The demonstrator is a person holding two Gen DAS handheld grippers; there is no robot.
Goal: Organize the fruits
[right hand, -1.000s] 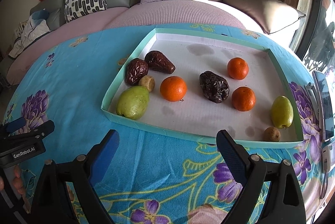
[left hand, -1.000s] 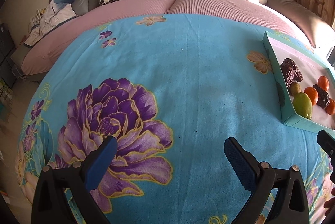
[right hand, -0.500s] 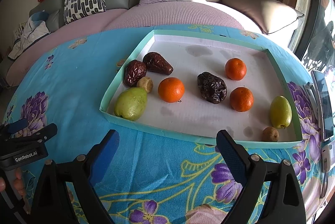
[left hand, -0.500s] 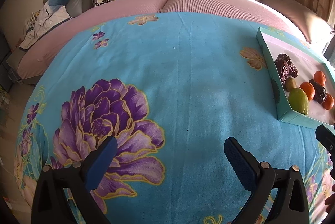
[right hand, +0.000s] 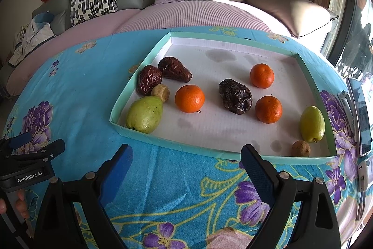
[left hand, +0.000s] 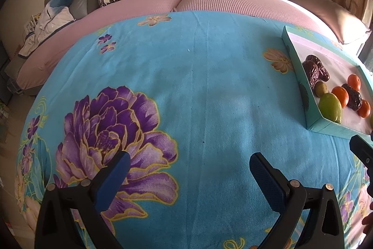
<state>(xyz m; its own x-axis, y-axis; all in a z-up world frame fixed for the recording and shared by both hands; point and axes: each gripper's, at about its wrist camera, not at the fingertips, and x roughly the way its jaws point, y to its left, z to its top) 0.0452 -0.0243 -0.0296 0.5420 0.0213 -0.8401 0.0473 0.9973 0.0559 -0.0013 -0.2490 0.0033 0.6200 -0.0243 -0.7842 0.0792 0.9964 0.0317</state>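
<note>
The right claw hangs with its blue pads spread wide and nothing between them, over the blue flowered cloth. Just ahead of it sits the shallow teal tray. Inside, ahead to its left, a green pear touches a small brown fruit. Straight ahead lies an orange; another green fruit rests ahead to the right. Off to the left, the other claw shows.

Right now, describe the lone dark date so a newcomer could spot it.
Find the teal-rimmed tray on the blue floral cloth. Mid-tray, a wrinkled, near-black date lies alone among three oranges, apart from the two browner dates at the left wall.
</note>
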